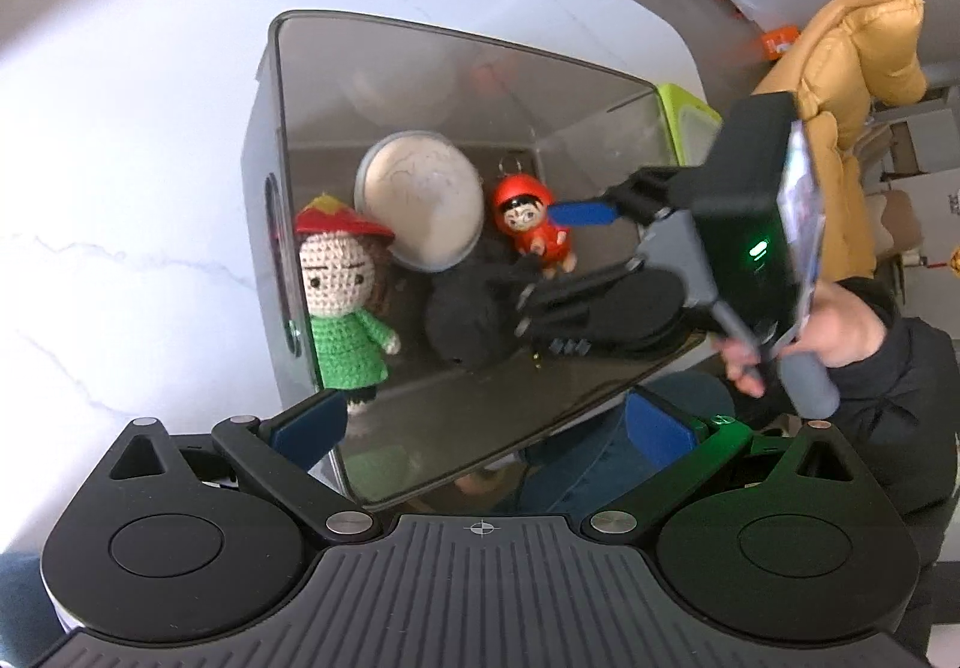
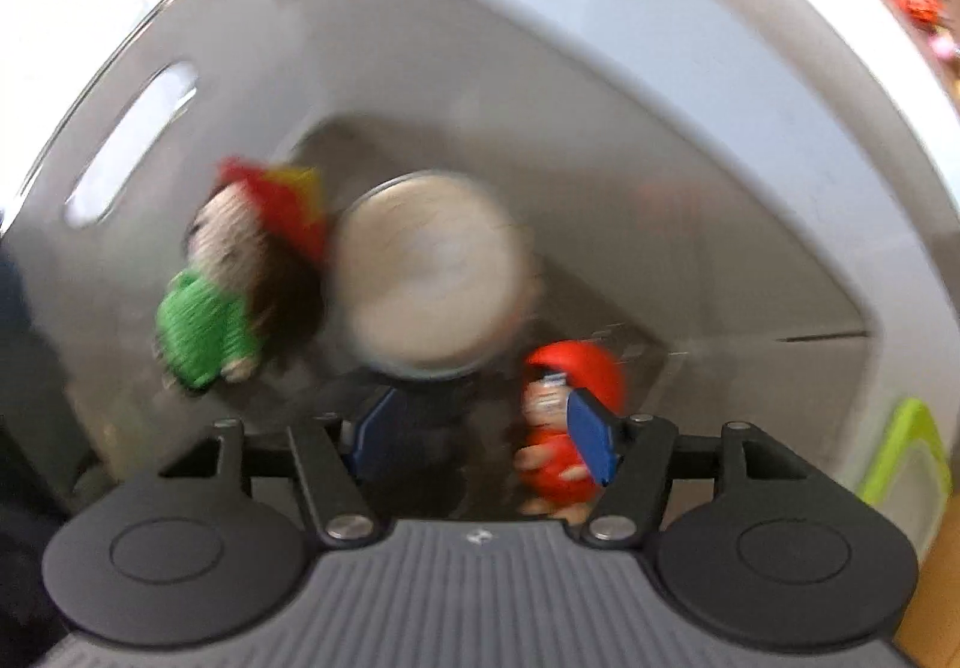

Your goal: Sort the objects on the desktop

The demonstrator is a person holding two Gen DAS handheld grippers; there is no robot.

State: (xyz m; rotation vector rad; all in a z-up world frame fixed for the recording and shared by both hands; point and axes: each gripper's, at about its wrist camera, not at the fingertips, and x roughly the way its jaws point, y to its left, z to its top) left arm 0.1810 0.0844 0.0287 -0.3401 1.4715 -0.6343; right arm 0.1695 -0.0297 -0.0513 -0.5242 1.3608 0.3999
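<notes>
Red figure [image 2: 570, 416] just beside right fingers [image 2: 591, 443], untouched

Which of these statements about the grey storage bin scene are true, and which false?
1. The crocheted doll in a green dress lies inside the grey plastic bin. True.
2. The small red-hooded figurine stands on the white marble tabletop. False: it is in the bin.
3. The round white lidded container sits between the two dolls. True.
4. The right claw grips the round container. False: its jaws are open above the bin, holding nothing.
</notes>
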